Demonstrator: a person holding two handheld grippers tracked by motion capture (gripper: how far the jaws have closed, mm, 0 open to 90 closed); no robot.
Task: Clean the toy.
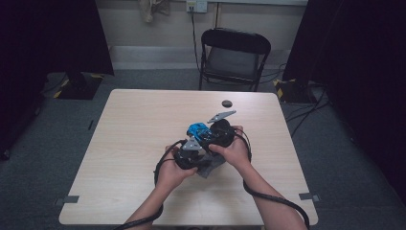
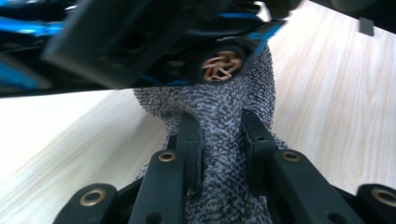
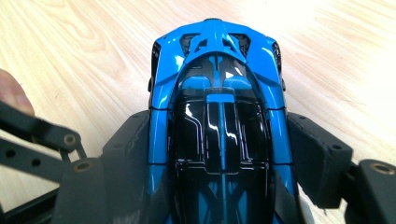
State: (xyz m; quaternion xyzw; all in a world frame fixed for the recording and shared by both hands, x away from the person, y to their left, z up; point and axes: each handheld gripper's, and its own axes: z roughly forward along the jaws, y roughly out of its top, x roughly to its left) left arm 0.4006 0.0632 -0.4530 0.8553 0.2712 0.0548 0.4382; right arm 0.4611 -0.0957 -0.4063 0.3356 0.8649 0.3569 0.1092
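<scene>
A blue and black toy car [image 3: 219, 116] is clamped by its sides between the two black jaws of my right gripper [image 3: 219, 144], its nose pointing away over the table. In the high view the car [image 1: 197, 128] sits just above the tabletop near the middle, with the right gripper [image 1: 207, 133] behind it. My left gripper [image 2: 217, 123] is shut on a speckled grey cloth [image 2: 219, 107]. The cloth reaches up to a gold-spoked wheel [image 2: 219, 67] on the car's underside. From above, the left gripper [image 1: 197, 153] is just in front of the car, with the cloth [image 1: 210, 166] hanging below it.
The light wooden table [image 1: 134, 143] carries a small dark round disc [image 1: 226, 103] near its far edge. A black folding chair [image 1: 233, 57] stands beyond the table. Cables trail from both grippers toward the near edge.
</scene>
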